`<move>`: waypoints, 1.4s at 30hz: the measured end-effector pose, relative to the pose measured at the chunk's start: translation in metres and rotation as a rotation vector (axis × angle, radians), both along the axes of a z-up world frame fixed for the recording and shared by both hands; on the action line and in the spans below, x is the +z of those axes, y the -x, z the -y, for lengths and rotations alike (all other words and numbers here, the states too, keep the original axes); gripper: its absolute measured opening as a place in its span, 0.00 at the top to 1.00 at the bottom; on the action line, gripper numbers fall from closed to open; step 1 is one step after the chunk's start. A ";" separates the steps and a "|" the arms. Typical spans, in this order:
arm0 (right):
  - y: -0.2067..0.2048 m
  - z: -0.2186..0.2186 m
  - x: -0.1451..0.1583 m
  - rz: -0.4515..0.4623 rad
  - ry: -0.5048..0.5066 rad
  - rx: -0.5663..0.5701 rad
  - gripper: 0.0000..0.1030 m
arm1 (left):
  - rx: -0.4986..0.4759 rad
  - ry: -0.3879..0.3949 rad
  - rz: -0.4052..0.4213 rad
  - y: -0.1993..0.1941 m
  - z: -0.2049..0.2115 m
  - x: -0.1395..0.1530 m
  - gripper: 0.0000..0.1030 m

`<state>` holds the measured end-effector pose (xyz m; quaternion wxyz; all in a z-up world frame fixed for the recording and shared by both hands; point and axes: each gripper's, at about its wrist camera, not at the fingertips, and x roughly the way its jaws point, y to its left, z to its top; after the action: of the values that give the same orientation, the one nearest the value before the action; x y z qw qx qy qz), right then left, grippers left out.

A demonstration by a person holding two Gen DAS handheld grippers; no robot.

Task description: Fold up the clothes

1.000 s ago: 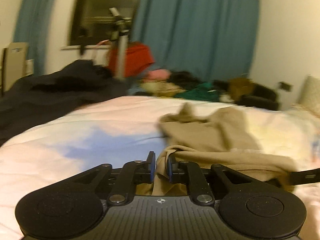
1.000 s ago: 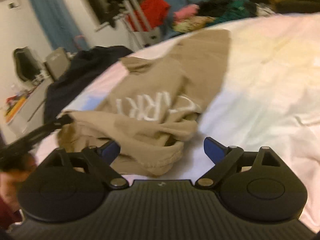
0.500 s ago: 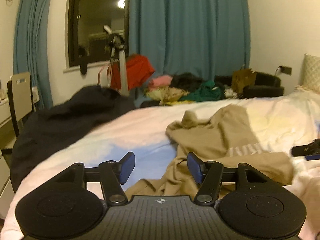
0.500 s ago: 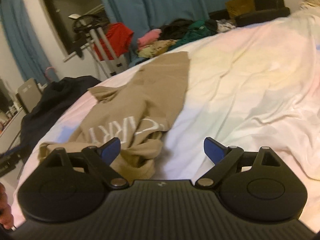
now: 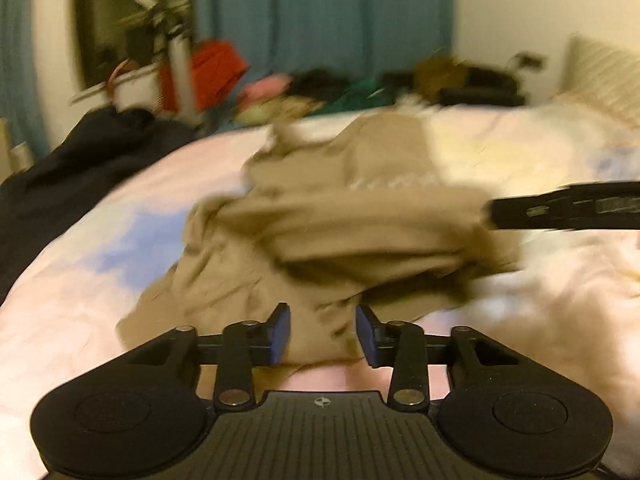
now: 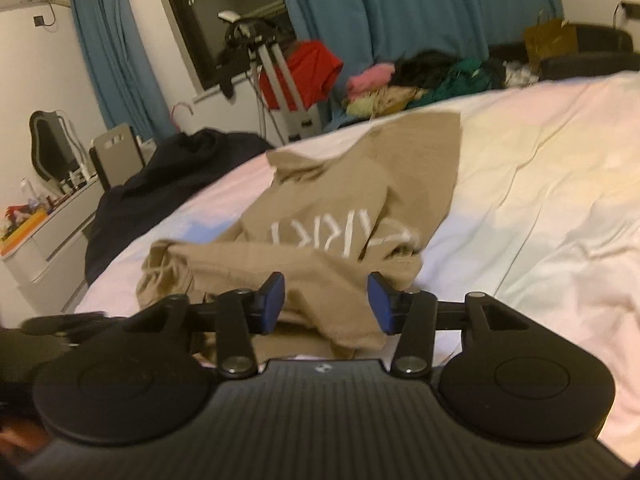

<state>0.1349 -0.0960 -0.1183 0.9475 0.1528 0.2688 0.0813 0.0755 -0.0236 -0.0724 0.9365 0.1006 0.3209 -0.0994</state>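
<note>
A tan sweatshirt (image 5: pixel 340 208) with white letters (image 6: pixel 344 236) lies crumpled on the pale bed sheet (image 6: pixel 540 200). Its near part is folded up over the lettered part. My left gripper (image 5: pixel 322 334) hangs over the garment's near edge; its jaws are closing, with tan cloth in the gap and the pads not seen pressing it. My right gripper (image 6: pixel 325 302) sits at the near fold; its jaws are closing too, with a fold of cloth between them. A black bar of the right tool (image 5: pixel 568 210) reaches in from the right. The left wrist view is blurred.
A dark garment (image 6: pixel 180 168) drapes over the bed's left side. Beyond the bed are a heap of clothes (image 6: pixel 420 76), a red garment on a stand (image 6: pixel 312 72) and teal curtains (image 6: pixel 420 8). A desk (image 6: pixel 48 232) stands at the left and a pillow (image 5: pixel 604 76) at the right.
The left gripper let go of the tan cloth, opened wide, then narrowed over its near edge while sliding right. The right gripper's wide jaws narrowed around the near fold.
</note>
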 end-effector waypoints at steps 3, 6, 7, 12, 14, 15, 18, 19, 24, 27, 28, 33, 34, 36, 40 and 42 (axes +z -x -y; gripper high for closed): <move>-0.010 -0.002 -0.012 -0.028 0.046 -0.031 0.52 | 0.072 -0.085 0.013 -0.009 0.005 -0.012 0.76; -0.026 0.005 -0.020 -0.049 0.027 -0.068 0.52 | 0.094 -0.066 0.040 -0.008 0.002 -0.008 0.95; -0.032 0.009 -0.022 -0.051 0.015 -0.087 0.52 | 0.091 -0.054 0.061 -0.006 -0.001 -0.004 0.98; -0.034 0.027 -0.023 0.002 -0.010 -0.177 0.51 | 0.044 0.067 0.200 0.020 -0.013 0.027 0.98; -0.031 0.035 -0.020 0.027 -0.024 -0.215 0.51 | 0.002 0.131 0.270 0.034 -0.018 0.043 0.98; -0.028 0.039 -0.017 0.038 -0.037 -0.232 0.51 | -0.020 0.163 0.304 0.041 -0.020 0.051 0.98; -0.019 0.045 -0.009 0.082 -0.050 -0.271 0.51 | -0.087 0.247 0.414 0.062 -0.026 0.071 1.00; -0.016 0.046 -0.006 0.098 -0.054 -0.272 0.51 | -0.107 0.266 0.445 0.068 -0.026 0.076 1.00; 0.003 0.031 0.009 0.178 -0.065 -0.176 0.41 | -0.145 0.273 0.449 0.075 -0.020 0.085 0.99; 0.007 0.021 0.012 0.175 -0.015 -0.162 0.41 | -0.168 0.188 0.372 0.065 -0.008 0.072 0.95; 0.007 0.018 0.012 0.160 -0.002 -0.155 0.41 | -0.172 0.157 0.346 0.061 -0.003 0.065 0.93; 0.004 0.011 0.006 0.107 0.026 -0.133 0.41 | -0.179 -0.058 0.242 0.026 0.027 0.020 0.64; 0.004 0.011 0.005 0.102 0.030 -0.133 0.41 | -0.170 -0.118 0.230 0.016 0.033 0.010 0.61; 0.003 0.011 0.003 0.092 0.035 -0.134 0.41 | -0.158 -0.211 0.188 0.003 0.038 -0.007 0.59; 0.001 0.014 0.001 0.070 0.014 -0.138 0.41 | -0.136 -0.292 0.129 -0.007 0.031 -0.028 0.65; -0.001 0.013 -0.001 0.061 0.007 -0.132 0.41 | -0.130 -0.290 0.134 -0.005 0.025 -0.027 0.78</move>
<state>0.1357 -0.1093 -0.1188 0.9591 0.1645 0.2293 0.0223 0.0805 -0.0484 -0.0989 0.9230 0.2616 0.2616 -0.1053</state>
